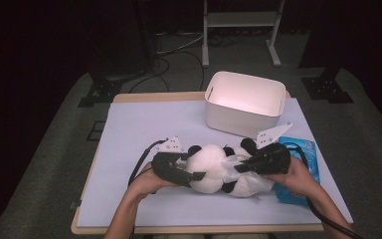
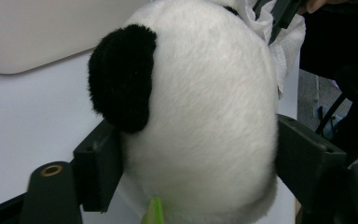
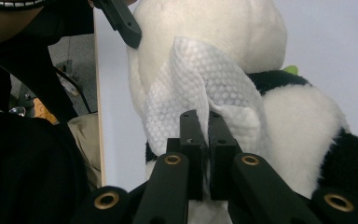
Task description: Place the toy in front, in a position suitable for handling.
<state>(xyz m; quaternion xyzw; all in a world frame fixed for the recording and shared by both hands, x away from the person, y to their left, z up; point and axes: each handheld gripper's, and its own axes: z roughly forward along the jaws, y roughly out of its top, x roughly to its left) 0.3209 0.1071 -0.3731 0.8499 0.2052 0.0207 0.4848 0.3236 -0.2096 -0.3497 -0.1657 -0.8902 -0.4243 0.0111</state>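
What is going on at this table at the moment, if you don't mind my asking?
A person is cleaning a plush panda that lies on its side on the table. The left gripper straddles the panda's white head, one jaw on each side, to steady it. The right gripper is shut on a white wipe and presses it against the panda's body. A blue wipe packet lies by the right hand, and a white bin stands behind.
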